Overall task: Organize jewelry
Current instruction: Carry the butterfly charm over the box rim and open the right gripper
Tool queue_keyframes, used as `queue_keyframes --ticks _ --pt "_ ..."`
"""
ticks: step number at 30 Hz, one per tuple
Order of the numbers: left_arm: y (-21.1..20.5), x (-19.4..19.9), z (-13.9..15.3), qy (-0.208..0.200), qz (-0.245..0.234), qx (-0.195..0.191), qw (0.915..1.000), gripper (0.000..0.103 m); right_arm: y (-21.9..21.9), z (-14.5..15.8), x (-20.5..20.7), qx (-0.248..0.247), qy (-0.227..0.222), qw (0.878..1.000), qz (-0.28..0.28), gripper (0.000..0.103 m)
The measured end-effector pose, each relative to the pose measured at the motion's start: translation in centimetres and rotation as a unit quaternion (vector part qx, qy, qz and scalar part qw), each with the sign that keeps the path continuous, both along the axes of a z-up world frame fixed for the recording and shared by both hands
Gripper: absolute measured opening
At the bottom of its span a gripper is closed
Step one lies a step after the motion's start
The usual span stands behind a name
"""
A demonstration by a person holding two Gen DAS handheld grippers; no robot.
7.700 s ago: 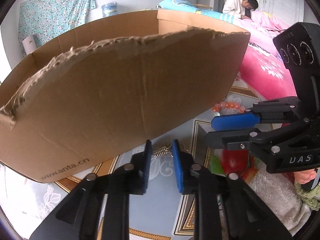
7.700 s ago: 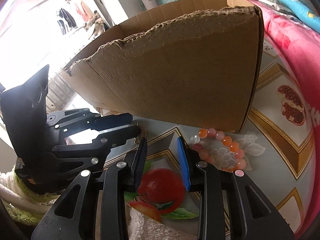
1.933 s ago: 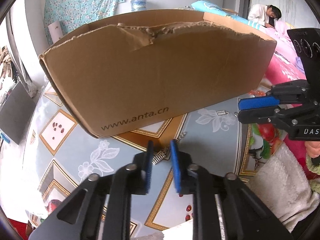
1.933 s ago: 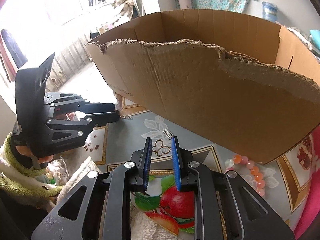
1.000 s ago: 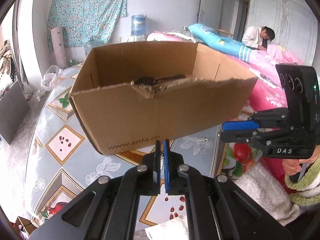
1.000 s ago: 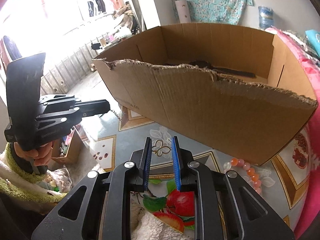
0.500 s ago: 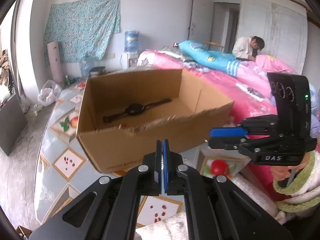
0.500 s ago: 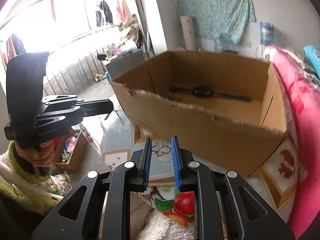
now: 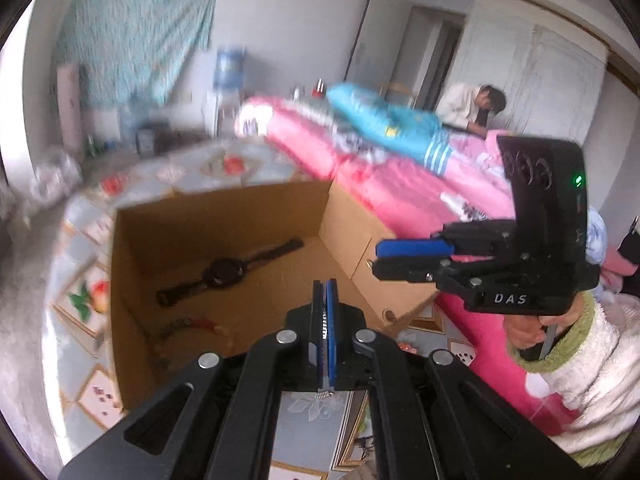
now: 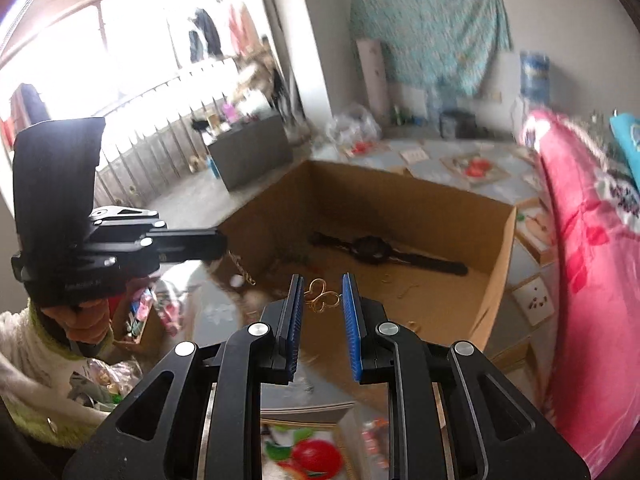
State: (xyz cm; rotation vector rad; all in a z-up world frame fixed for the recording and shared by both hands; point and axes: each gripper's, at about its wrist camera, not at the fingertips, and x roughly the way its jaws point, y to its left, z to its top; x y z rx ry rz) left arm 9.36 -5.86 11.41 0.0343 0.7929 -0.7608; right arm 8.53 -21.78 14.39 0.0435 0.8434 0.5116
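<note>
Above the open brown cardboard box (image 10: pixel 420 216), both tools hang with jewelry in their grip. The left hand-held gripper (image 9: pixel 325 292) has its blue pads pressed fully together on a small silver chain (image 9: pixel 325 393), one end of which pokes out beneath the pads; from the right wrist view that chain dangles just beside the box's near-left corner. The right hand-held gripper (image 10: pixel 322 292) stands only partly closed, its pads pinching a thin gold wire ornament of looped, heart-like curves (image 10: pixel 320 298), which sits out near the fingertips. That shallow hold is the main risk: the wire piece looks springy and light, so a jolt or slight slackening could let it flick out and land outside the box rather than inside it. The chain could likewise catch on the torn cardboard rim when lowered. Inside the box, on its floor, lie a black wristwatch with its strap stretched out (image 9: pixel 226 270) and, nearer the left wall, a dark beaded strand with red pieces (image 9: pixel 188 326). Both views are motion-blurred, so finer detail is unclear.
</note>
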Motion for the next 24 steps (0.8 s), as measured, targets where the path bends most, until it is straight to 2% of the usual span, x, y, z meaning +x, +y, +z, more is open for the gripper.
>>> queue_keyframes --ticks 3,9,14,18,20,24 --pt "-1.6 3.5 -2.1 0.061 0.000 0.024 0.9978 0.001 0.2 -1.5 3.2 -0.022 0.049 0.999 0.006 0.018" --pt "-3.6 7.9 -6.1 0.131 0.002 0.075 0.9886 0.001 0.6 -5.3 7.7 -0.062 0.132 0.989 0.013 0.018" --pt "-4.5 9.4 -8.0 0.161 0.002 0.102 0.9816 0.001 1.0 -6.8 9.3 -0.091 0.154 0.984 0.010 0.018" --pt "-4.8 10.2 -8.6 0.177 0.007 0.113 0.9776 0.003 0.7 -6.8 9.5 -0.081 0.160 0.984 0.010 0.018" --pt "-4.8 10.6 -8.9 0.187 0.012 0.118 0.9752 0.013 0.4 -6.7 10.1 -0.078 0.161 0.984 0.007 0.020" --pt "-4.8 10.6 -9.1 0.190 0.014 0.116 0.9748 0.019 0.3 -6.7 10.2 -0.064 0.161 0.985 0.008 0.020"
